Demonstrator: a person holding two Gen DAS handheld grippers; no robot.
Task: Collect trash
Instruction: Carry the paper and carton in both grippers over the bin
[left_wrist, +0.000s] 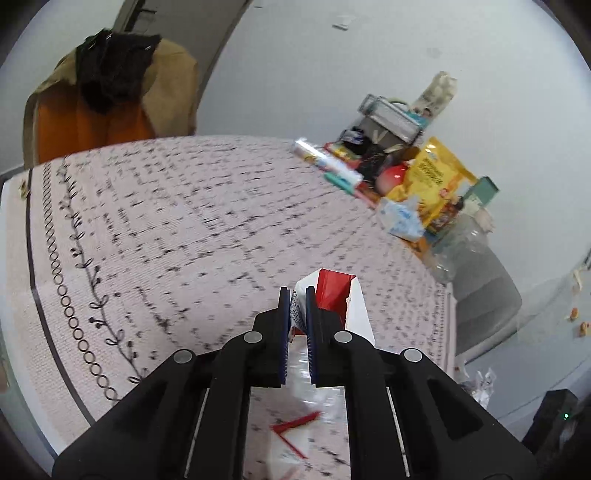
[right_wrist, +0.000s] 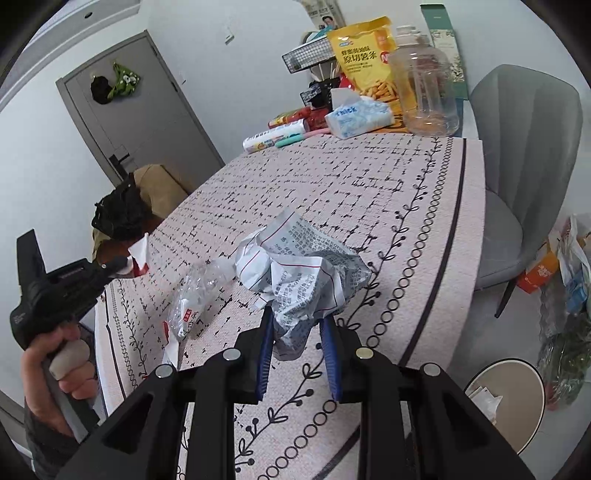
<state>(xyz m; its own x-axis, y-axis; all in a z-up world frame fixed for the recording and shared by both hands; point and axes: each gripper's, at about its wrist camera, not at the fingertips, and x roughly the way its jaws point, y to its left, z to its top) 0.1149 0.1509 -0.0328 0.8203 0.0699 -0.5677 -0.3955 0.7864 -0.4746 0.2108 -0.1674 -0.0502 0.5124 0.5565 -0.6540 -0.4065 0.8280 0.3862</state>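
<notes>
Motion blurs the tablecloth (left_wrist: 184, 229); left gripper (left_wrist: 298, 295) pinches carton (left_wrist: 332, 295), right gripper (right_wrist: 297, 321) clasps crumpled paper (right_wrist: 299, 273).

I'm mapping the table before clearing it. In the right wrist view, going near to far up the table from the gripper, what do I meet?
Crumpled printed paper held in the right gripper → tissue pack → yellow snack bag.

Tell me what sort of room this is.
Most likely a dining corner in a home. A table with a patterned cloth holds a snack bag and a tissue pack, a grey padded chair stands beside it, and a door has things hung on it.
</notes>
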